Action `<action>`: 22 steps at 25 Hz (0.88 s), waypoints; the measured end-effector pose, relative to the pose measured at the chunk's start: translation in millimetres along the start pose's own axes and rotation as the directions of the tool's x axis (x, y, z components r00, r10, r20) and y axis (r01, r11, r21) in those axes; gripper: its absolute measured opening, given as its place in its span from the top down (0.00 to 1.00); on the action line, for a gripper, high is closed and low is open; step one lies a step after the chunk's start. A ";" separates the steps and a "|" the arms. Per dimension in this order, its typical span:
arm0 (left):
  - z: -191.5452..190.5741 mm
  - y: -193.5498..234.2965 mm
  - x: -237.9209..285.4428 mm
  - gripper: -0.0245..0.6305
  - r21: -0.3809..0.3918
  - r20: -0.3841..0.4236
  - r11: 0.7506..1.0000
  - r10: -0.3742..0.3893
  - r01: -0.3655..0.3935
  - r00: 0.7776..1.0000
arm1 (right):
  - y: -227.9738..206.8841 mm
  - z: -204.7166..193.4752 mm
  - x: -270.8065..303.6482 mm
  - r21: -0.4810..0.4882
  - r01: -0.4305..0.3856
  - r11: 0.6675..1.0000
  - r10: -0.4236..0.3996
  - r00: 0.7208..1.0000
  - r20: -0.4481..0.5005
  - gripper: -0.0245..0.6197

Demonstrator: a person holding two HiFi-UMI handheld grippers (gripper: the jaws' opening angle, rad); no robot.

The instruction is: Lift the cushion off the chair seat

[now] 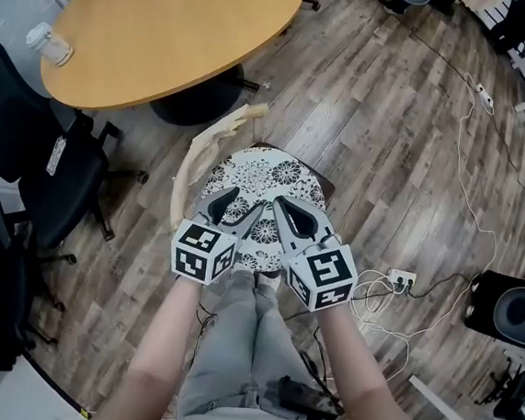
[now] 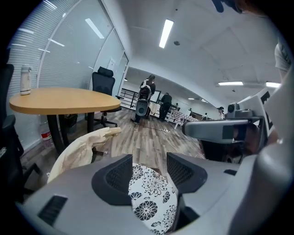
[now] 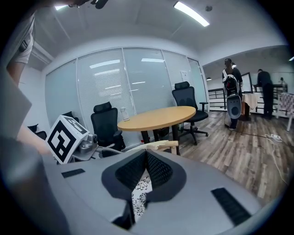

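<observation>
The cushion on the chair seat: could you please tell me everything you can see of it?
The cushion is round and flat, fabric by its look, white with a black flower print. It lies level on the chair, whose pale wooden backrest curves round one side of it. The left gripper, jaws apart, and the right gripper, jaws together, are over its near edge; whether either touches it cannot be told.

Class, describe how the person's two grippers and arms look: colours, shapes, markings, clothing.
The left gripper and right gripper match: light grey moulded bodies, two jaws lined with black mesh-textured pads, and a white cube with black square markers on each. The forearms are bare; the trousers are light grey.
</observation>
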State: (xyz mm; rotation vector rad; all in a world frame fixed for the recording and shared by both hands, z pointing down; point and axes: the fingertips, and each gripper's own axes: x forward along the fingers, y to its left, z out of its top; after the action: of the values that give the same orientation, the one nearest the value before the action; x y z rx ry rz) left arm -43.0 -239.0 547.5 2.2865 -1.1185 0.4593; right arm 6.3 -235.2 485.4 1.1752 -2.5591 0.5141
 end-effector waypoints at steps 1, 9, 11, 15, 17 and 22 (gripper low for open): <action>-6.4 5.9 5.4 0.60 -0.003 -0.008 1.000 0.003 -0.003 1.000 | -2.7 -7.0 4.2 0.008 0.004 1.000 -0.004 1.000 -0.006 0.92; -65.2 60.7 47.1 0.60 0.029 -0.067 0.995 0.101 -0.099 0.993 | -8.1 -61.9 32.4 0.040 0.007 0.999 -0.005 0.999 -0.047 0.92; -82.8 74.7 56.1 0.60 0.037 -0.092 0.991 0.130 -0.127 0.987 | -8.9 -73.7 36.9 0.050 0.010 0.999 -0.007 0.998 -0.055 0.92; -112.8 103.0 73.1 0.60 0.038 -0.141 0.984 0.175 -0.171 0.974 | -13.2 -95.3 45.0 0.067 0.016 0.998 -0.012 0.998 -0.068 0.92; -123.0 119.2 80.2 0.59 0.027 -0.153 0.977 0.211 -0.210 0.965 | -15.5 -105.8 49.7 0.072 0.017 0.997 -0.011 0.997 -0.077 0.92; -142.9 156.3 94.9 0.54 -0.003 -0.187 0.946 0.319 -0.325 0.929 | -16.1 -126.3 58.2 0.080 0.009 0.997 -0.001 0.995 -0.103 0.92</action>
State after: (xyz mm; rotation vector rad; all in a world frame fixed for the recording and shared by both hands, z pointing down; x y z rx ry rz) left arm -120.6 -289.1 760.4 1.9871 -1.3988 0.7555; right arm -5.2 -230.0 624.9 1.1496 -2.4688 0.6650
